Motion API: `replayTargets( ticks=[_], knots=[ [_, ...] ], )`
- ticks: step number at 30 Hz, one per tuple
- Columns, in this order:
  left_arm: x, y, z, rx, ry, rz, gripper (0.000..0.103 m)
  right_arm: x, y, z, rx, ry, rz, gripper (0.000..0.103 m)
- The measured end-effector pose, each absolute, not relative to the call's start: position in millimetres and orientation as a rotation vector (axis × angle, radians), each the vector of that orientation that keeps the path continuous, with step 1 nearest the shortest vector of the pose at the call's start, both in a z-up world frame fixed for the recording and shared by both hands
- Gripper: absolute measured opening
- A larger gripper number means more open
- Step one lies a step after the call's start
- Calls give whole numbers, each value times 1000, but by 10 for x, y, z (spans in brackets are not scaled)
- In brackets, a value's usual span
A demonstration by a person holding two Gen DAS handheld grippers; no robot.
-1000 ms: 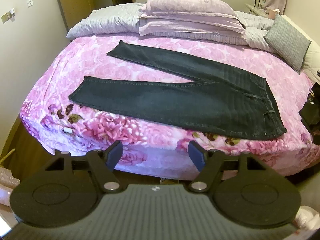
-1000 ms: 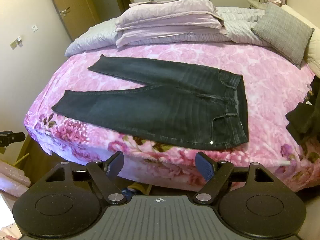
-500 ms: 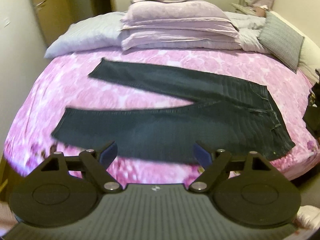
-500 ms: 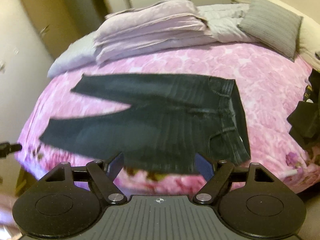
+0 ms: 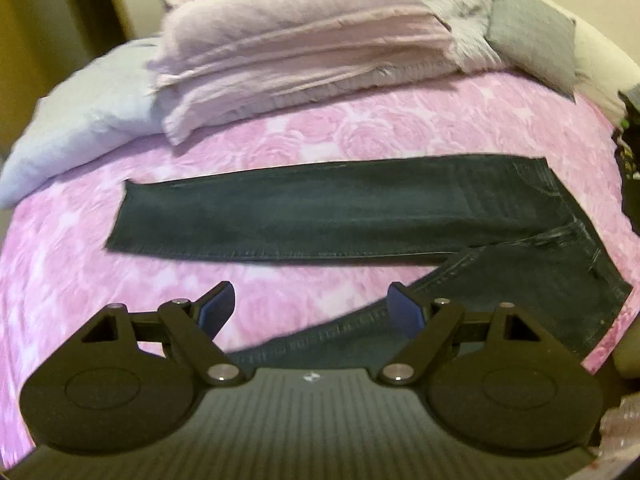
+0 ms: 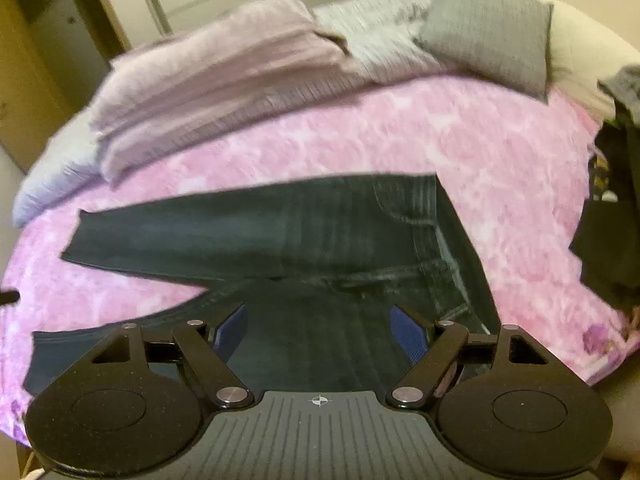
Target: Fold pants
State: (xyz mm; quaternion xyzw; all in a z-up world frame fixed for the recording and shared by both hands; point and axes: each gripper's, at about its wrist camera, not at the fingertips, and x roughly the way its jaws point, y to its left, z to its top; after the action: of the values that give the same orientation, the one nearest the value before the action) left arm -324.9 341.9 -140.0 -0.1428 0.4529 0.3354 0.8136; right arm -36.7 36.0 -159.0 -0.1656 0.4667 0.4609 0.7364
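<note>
Dark denim pants point(image 5: 344, 212) lie flat on the pink floral bedspread point(image 5: 380, 120), legs spread apart to the left, waistband at the right. My left gripper point(image 5: 310, 306) is open above the near leg, with bedspread showing between its blue pads. In the right wrist view the pants point(image 6: 280, 236) fill the middle, and my right gripper point(image 6: 318, 326) hovers open over the near thigh close to the waist. Neither gripper holds fabric. The near leg's hem is partly hidden under the gripper bodies.
A stack of lilac pillows and folded bedding point(image 5: 288, 44) lies at the bed's head. A grey cushion point(image 6: 488, 28) leans at the far right. Dark clothing point(image 6: 612, 216) is heaped on the bed's right edge. A pale blue pillow point(image 5: 76, 120) sits at the left.
Both grippers have moved forward and down over the bed, from beyond its front edge to just above the near leg. The pants have not moved. Both stay open.
</note>
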Motion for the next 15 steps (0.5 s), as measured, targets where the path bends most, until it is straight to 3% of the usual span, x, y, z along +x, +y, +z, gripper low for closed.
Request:
replayTargets(
  ticks=[15],
  knots=[
    [-1966,4931,-2694,-174,962,396,76,371,1569,-2733,-613,1010,1126,75]
  ],
)
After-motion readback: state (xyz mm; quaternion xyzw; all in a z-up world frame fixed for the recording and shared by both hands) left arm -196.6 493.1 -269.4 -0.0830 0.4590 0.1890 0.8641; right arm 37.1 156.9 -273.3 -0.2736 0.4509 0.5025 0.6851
